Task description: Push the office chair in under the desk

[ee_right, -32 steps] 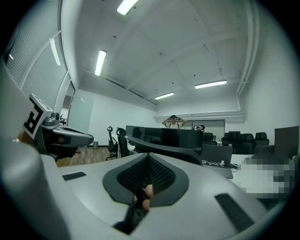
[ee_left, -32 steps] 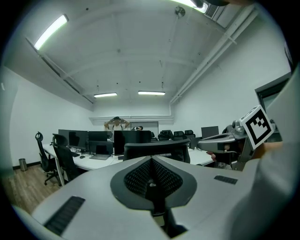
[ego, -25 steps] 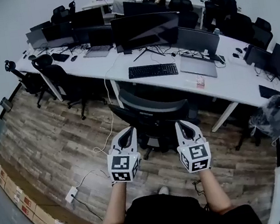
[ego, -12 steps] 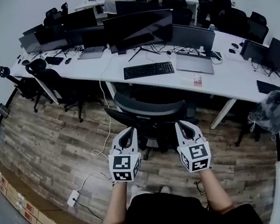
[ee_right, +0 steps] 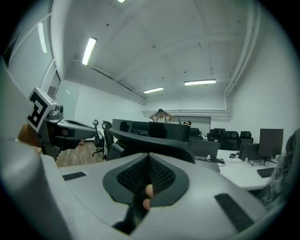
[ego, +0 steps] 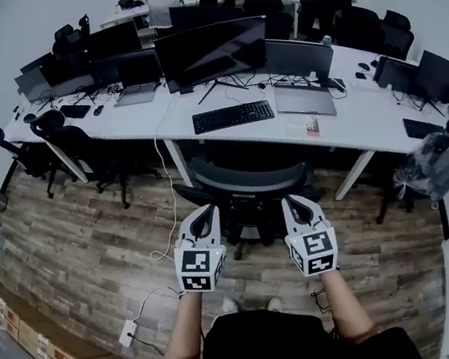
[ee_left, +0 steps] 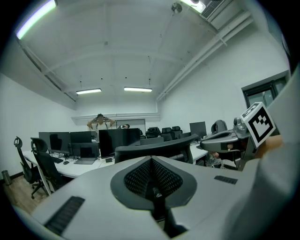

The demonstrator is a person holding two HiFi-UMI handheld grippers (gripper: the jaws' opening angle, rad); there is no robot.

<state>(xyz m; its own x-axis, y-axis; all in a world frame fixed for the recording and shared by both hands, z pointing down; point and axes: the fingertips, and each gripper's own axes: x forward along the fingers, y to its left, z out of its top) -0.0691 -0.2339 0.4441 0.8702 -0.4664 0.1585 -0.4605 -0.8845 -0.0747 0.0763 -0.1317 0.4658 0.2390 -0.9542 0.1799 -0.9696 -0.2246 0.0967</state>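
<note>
office chair (ego: pixel 246 181) | nearer the desk's (ego: pixel 369 133) near edge than 1 second ago, backrest just short of it | your left gripper (ego: pixel 206 211) and right gripper (ego: pixel 290 200): both closed, empty, behind backrest | push likely unfinished

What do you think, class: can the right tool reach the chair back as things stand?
Probably yes. The right tool, jaws shut, points at the chair back just ahead, with nothing between them. Whether the two touch, I cannot tell.
</note>
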